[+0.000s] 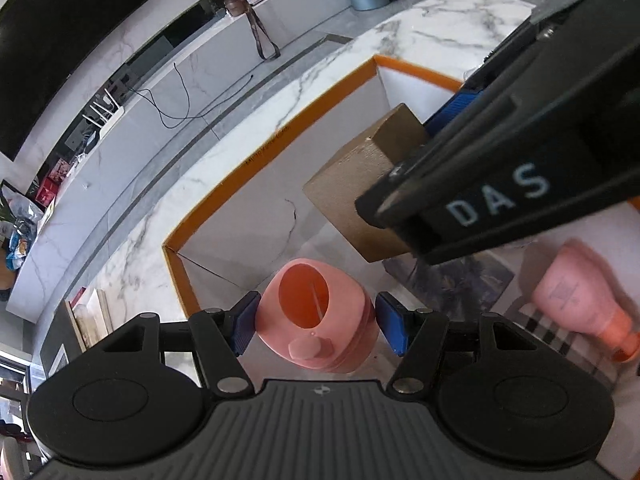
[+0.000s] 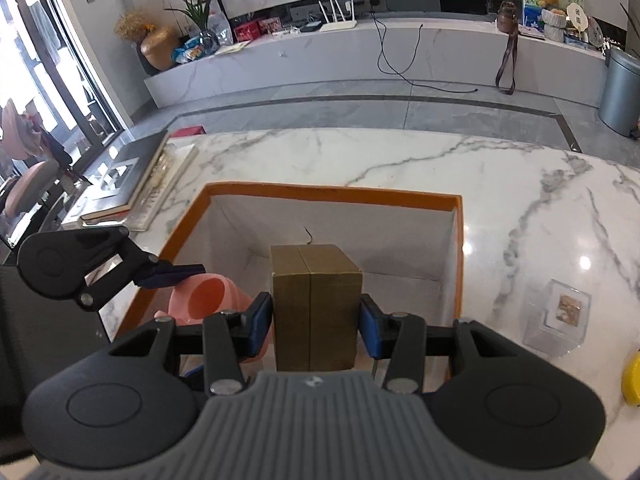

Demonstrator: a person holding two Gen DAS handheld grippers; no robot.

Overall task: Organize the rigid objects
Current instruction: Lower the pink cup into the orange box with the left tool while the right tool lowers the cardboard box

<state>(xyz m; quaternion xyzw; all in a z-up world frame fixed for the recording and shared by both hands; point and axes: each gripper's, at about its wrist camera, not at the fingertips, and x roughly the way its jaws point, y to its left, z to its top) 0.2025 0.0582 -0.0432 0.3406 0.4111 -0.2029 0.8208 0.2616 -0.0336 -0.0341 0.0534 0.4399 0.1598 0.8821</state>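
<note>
Left wrist view: left gripper (image 1: 316, 322) jaws clamp one pink cap (image 1: 316, 316), opening facing up-away, over the near-left corner of the orange-rimmed box (image 1: 280, 132). Right gripper (image 1: 404, 200) at 1 o'clock grasps one brown box (image 1: 352, 188). One pink bottle (image 1: 576, 300) lies at 3 o'clock, inside the box.

Right wrist view: right gripper (image 2: 316, 322) jaws clenched on the brown box (image 2: 316, 304), long axis upright, above the box interior. Left gripper (image 2: 176, 276) with cap (image 2: 204, 296) at 9 o'clock. On the counter (image 2: 520, 184) at 3 o'clock: one clear case (image 2: 560, 316).

Bright daylight enters from the window (image 2: 48, 80) at the left; glare spots shine on the bench (image 2: 560, 240) toward its right edge. Fisheye bending curves the edges; the pink bottle (image 1: 580, 296) is blurred.
</note>
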